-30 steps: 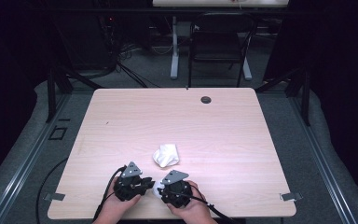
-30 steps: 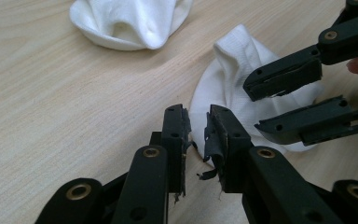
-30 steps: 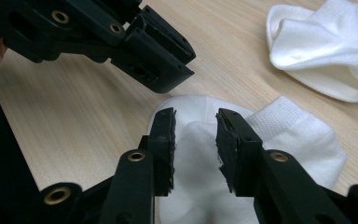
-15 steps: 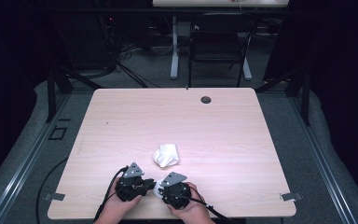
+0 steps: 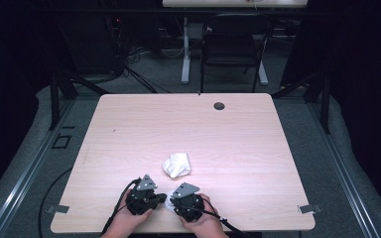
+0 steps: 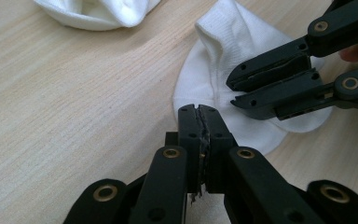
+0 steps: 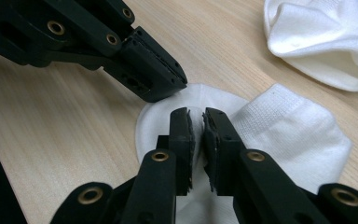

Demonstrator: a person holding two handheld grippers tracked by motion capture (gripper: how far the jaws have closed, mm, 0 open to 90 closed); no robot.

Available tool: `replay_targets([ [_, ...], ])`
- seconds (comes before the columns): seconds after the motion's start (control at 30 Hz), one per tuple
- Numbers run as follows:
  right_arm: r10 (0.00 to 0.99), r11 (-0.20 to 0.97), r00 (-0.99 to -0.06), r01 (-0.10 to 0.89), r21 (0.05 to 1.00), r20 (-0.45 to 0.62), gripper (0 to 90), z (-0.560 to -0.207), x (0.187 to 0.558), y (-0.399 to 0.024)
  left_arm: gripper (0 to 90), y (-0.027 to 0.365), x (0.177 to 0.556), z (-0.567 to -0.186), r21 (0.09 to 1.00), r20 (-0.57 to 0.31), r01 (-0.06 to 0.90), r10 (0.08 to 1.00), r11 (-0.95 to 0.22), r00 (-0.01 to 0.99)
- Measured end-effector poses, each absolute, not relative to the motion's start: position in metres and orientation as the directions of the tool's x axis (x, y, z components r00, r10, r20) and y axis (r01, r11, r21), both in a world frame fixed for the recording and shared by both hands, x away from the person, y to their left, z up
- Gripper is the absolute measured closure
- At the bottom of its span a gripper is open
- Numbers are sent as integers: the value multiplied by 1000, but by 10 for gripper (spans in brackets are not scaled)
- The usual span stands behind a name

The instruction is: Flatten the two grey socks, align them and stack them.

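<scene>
A flat white sock (image 6: 205, 74) (image 7: 284, 135) lies near the table's front edge, between my two grippers. My left gripper (image 6: 199, 111) has just been closing and its jaws now meet at the sock's rounded edge. I cannot tell whether fabric is nipped between them. My right gripper (image 7: 196, 114) has also just been closing, with a fold of the sock's white fabric pinched between its pads. The two grippers' tips nearly meet over the sock. In the high view, the left gripper (image 5: 162, 199) and the right gripper (image 5: 172, 203) sit side by side in the person's hands.
A second white sock (image 5: 177, 164) lies crumpled a little beyond the grippers, towards the table's middle. A black grommet (image 5: 219, 105) sits near the far edge of the wooden table (image 5: 129, 129). A dark chair (image 5: 233, 44) stands behind the table.
</scene>
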State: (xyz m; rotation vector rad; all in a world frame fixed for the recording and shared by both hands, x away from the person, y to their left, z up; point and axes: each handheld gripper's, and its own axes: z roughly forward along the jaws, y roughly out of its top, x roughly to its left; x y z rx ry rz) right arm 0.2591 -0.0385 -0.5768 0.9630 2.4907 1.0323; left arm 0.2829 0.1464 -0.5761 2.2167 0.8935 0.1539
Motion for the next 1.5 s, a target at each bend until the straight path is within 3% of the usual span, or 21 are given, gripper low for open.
replay_targets([
  [0.57,679,497,-734,479,723,19,846,-572,259,-44,891,148,283,-576,667,-143,556,646,-497,749],
  [0.87,688,466,-724,488,738,45,849,-569,259,-46,893,147,282,-567,705,-183,555,642,-442,745],
  [1.5,707,424,-705,486,765,56,851,-555,258,-60,894,140,284,-577,677,-163,555,637,-483,753],
])
